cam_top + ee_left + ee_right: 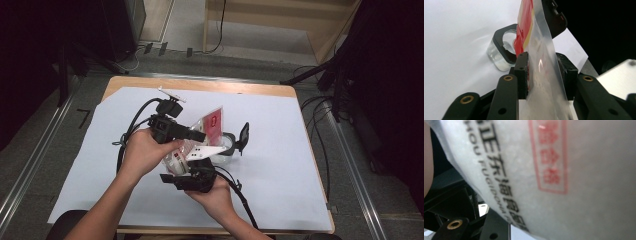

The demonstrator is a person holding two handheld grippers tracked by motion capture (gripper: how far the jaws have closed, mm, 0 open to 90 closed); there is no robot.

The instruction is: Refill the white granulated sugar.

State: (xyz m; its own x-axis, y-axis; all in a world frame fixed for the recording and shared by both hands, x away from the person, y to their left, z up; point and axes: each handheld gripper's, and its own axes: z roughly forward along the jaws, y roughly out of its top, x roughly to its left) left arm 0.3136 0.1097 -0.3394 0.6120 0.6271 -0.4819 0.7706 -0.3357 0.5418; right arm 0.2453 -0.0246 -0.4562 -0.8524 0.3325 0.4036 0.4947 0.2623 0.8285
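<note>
A clear plastic bag of white grains, with a red label at its top end, is held in the air over the middle of the table. My left gripper is shut on it, the film pinched between both pads. My right gripper sits under the bag's lower end. In the right gripper view the bag presses close to the lens, with printed characters and a red stamp on it, and hides one jaw. A small clear jar with a black flip lid open stands just right of the bag.
A white sheet covers the wooden table. Cables trail from both grippers across the sheet. Black stands and floor cables lie beyond the table's right side.
</note>
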